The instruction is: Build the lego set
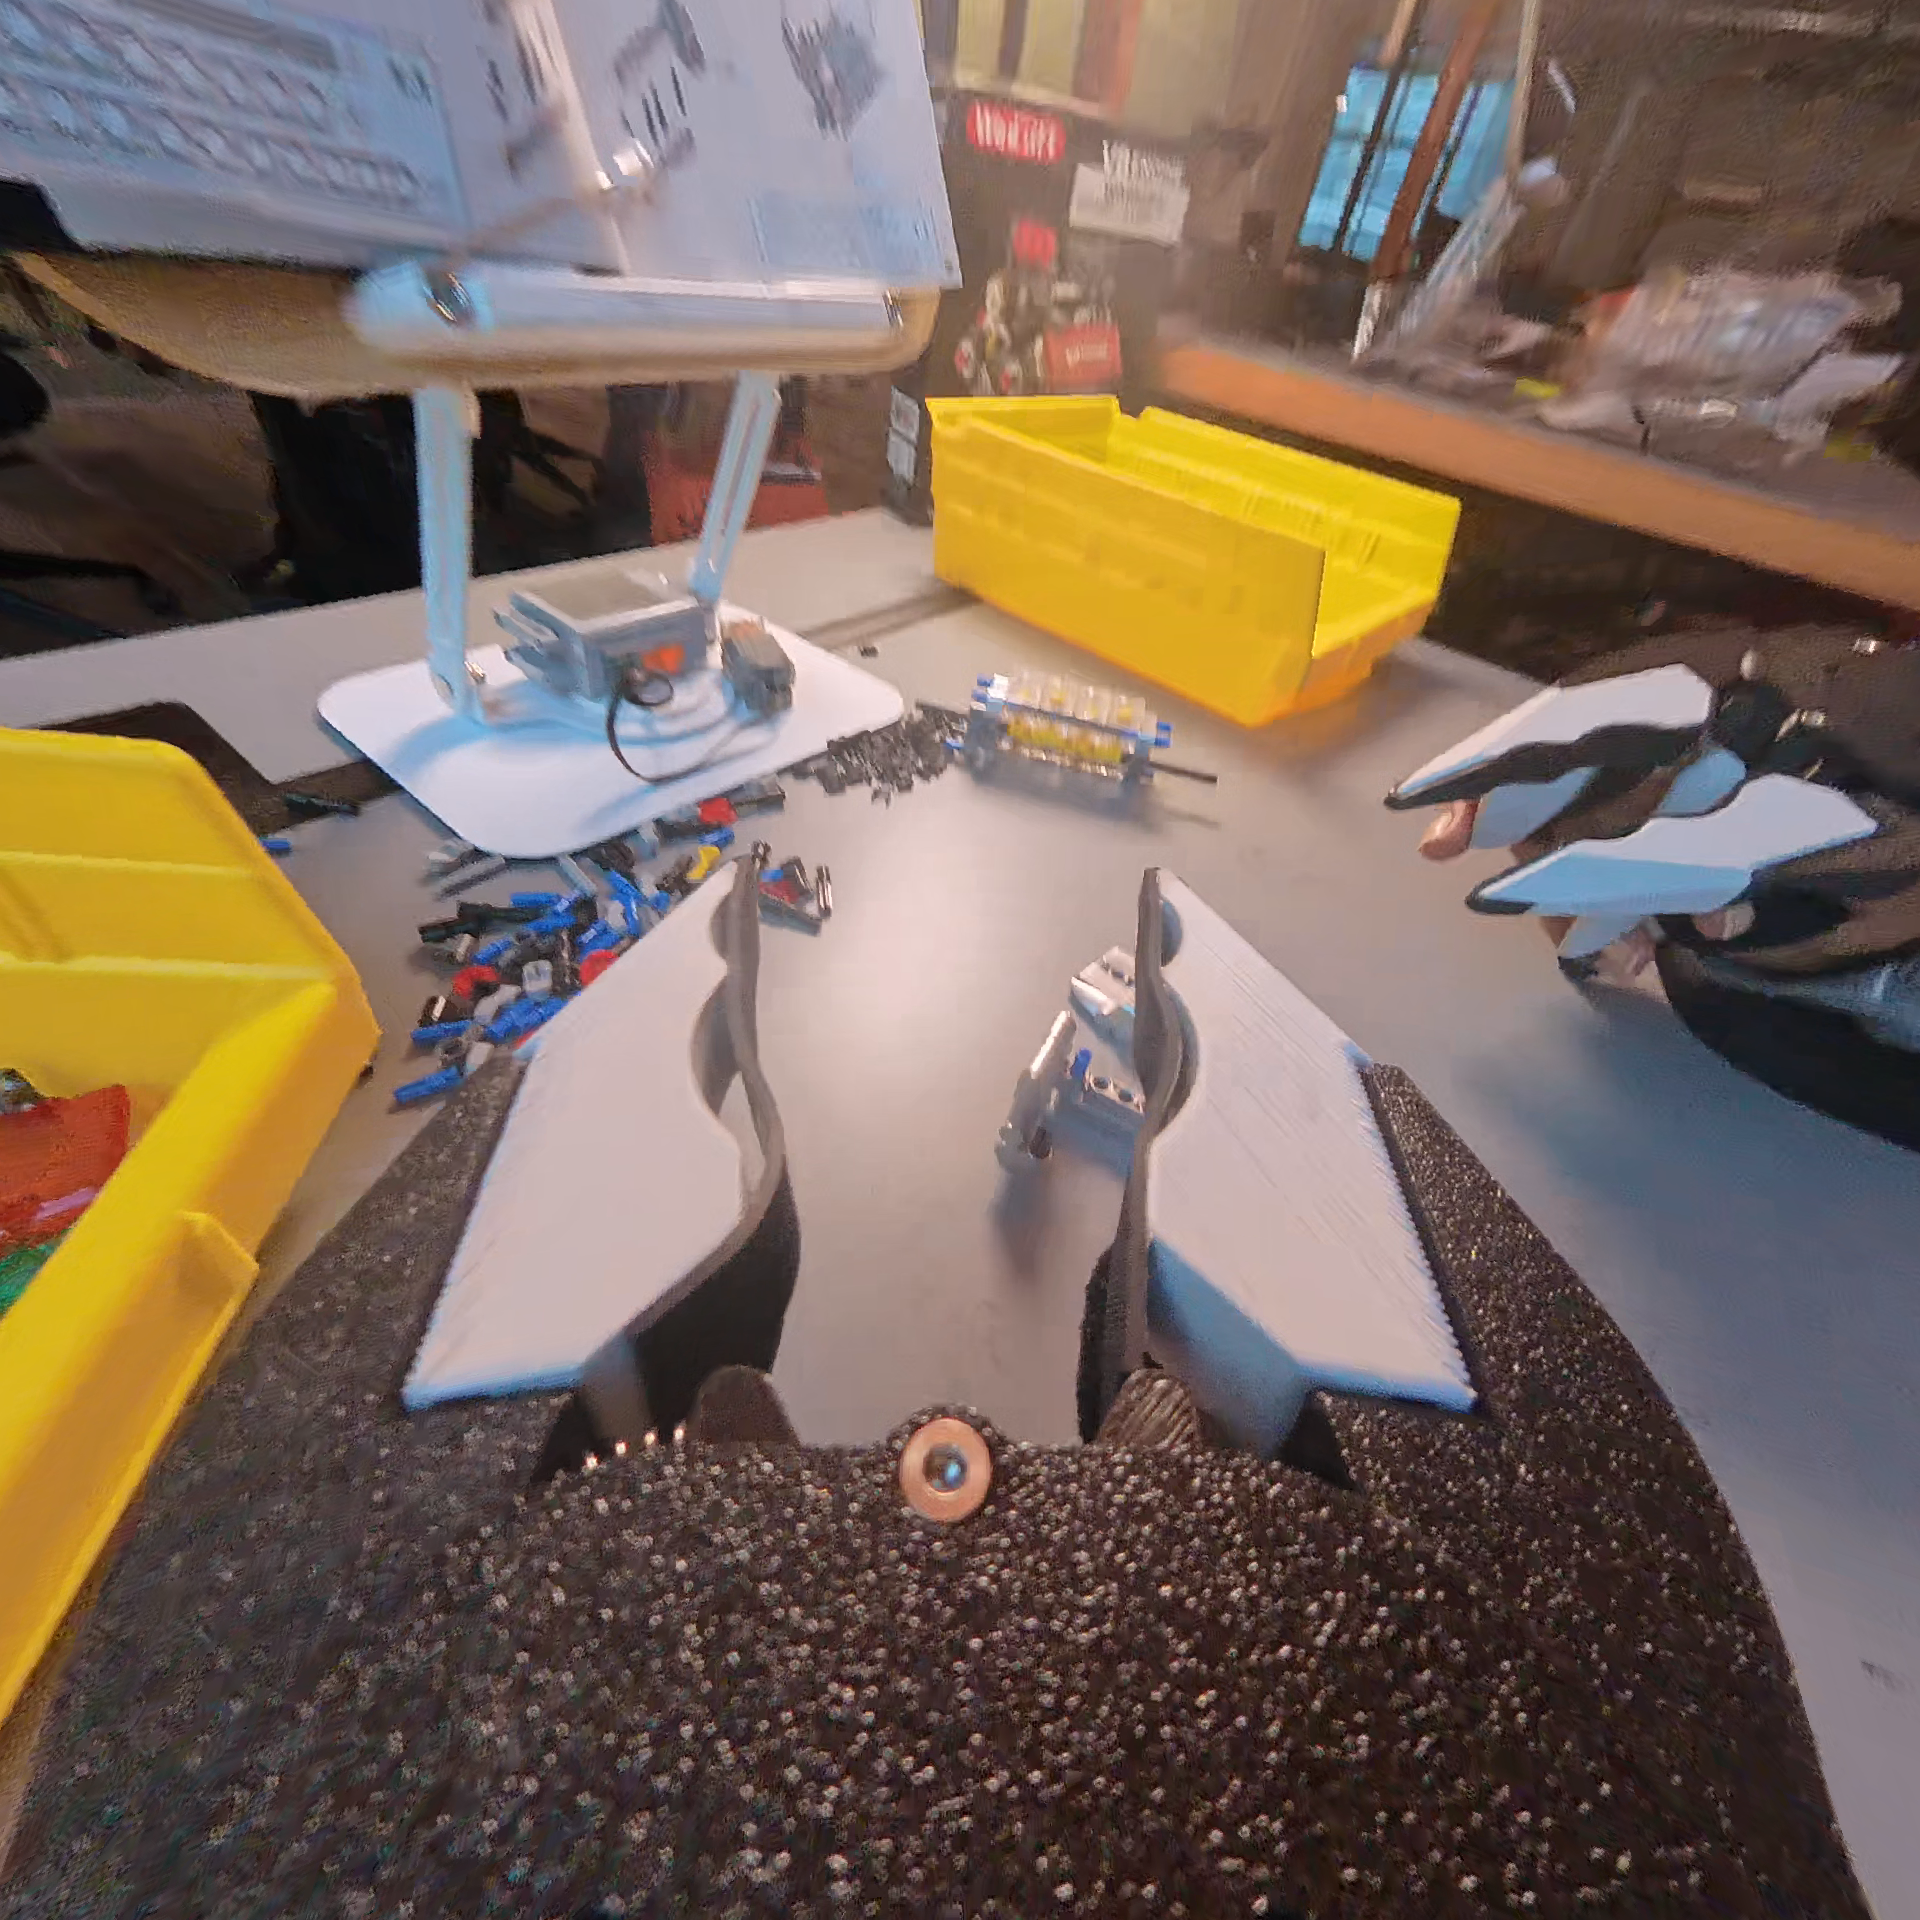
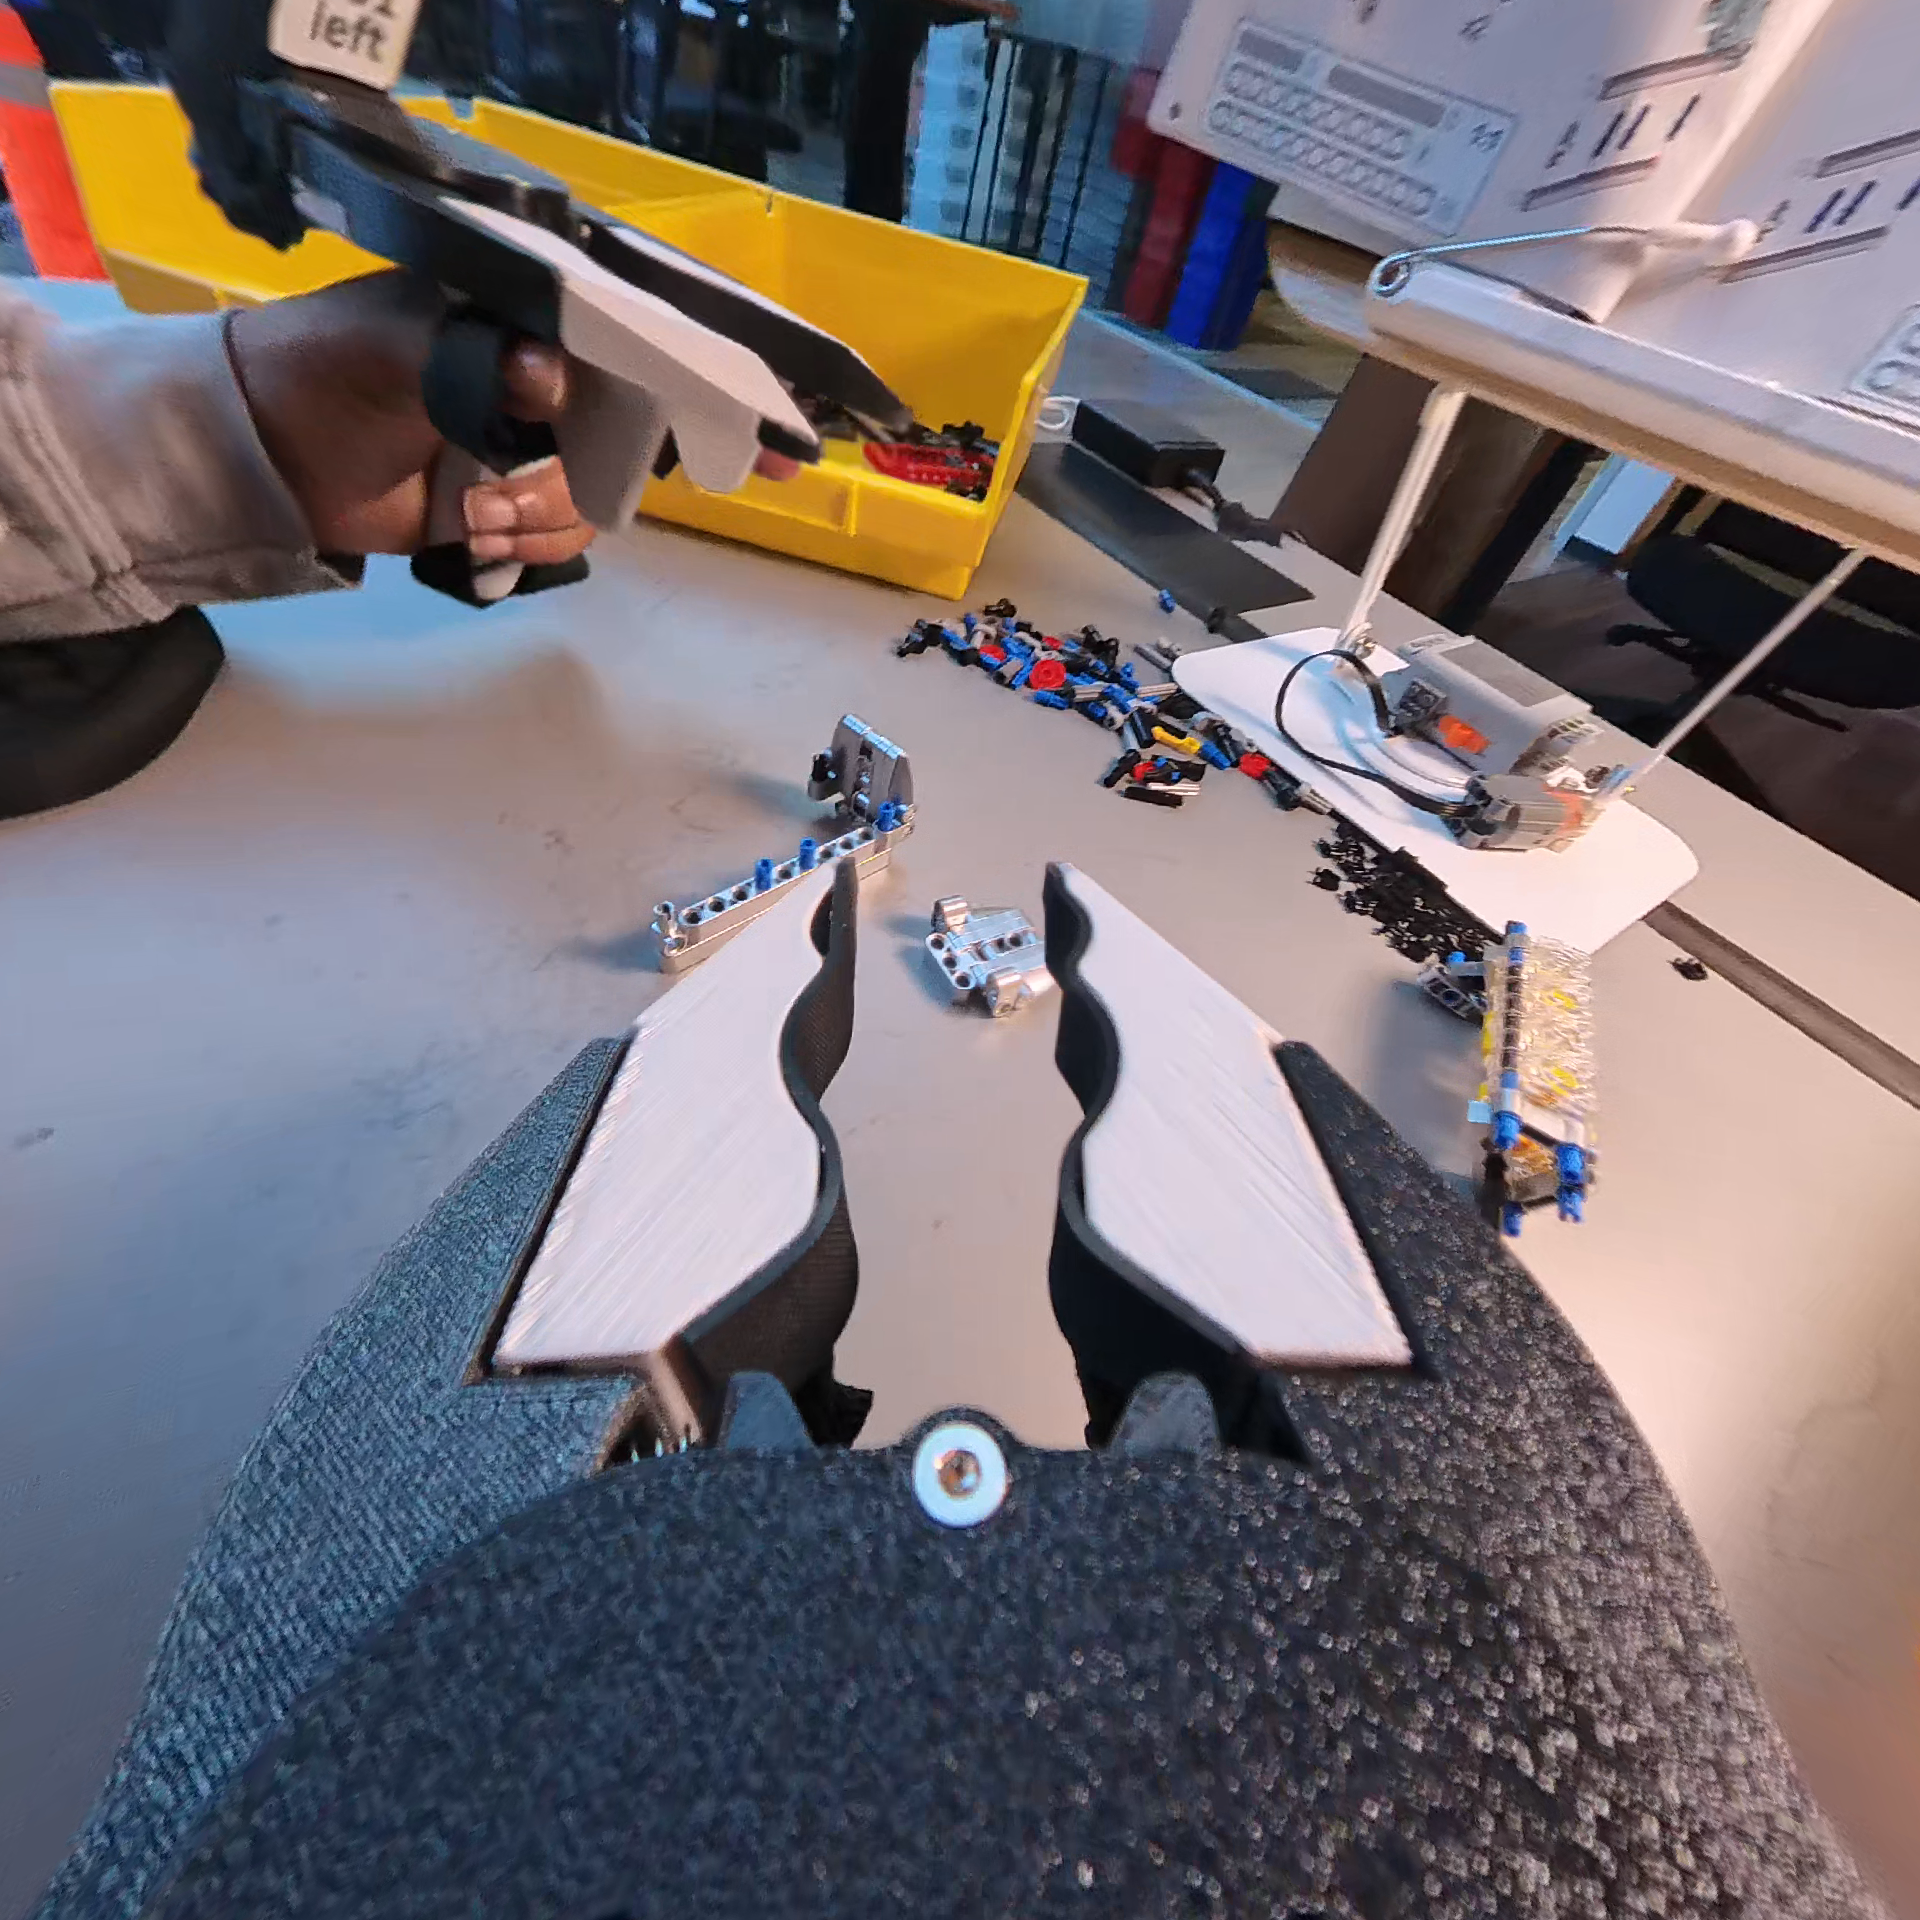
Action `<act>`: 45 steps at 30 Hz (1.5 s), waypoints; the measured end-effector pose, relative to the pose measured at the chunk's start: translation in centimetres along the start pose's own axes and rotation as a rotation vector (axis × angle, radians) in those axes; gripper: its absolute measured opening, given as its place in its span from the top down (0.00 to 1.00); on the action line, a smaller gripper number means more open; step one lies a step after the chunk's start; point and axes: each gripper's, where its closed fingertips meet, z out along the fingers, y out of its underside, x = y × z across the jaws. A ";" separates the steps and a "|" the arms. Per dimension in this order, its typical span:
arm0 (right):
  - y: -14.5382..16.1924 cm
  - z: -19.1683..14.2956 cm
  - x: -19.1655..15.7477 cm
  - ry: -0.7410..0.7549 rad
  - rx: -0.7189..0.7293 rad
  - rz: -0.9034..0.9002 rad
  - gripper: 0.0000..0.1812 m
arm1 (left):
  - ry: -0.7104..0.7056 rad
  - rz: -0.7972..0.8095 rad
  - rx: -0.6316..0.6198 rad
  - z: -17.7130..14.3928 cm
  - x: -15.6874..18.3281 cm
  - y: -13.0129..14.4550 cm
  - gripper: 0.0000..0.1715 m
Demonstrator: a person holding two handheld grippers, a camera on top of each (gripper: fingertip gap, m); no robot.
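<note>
grey table [image 2: 312,935] | right tool [image 2: 951,883] open over grey bracket [image 2: 982,951], unseen in left view

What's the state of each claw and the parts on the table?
left claw: open, empty, above the table
right claw: open, empty
small grey bracket: loose on table, between the right claw's fingertips
grey beam assembly: lying on table, untouched
divided yellow bin: open, holds parts
</note>
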 end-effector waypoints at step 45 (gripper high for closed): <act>-14.7 16.9 20.3 0.324 0.234 0.085 0.87 | -0.097 0.055 -0.019 1.7 -0.2 2.0 0.72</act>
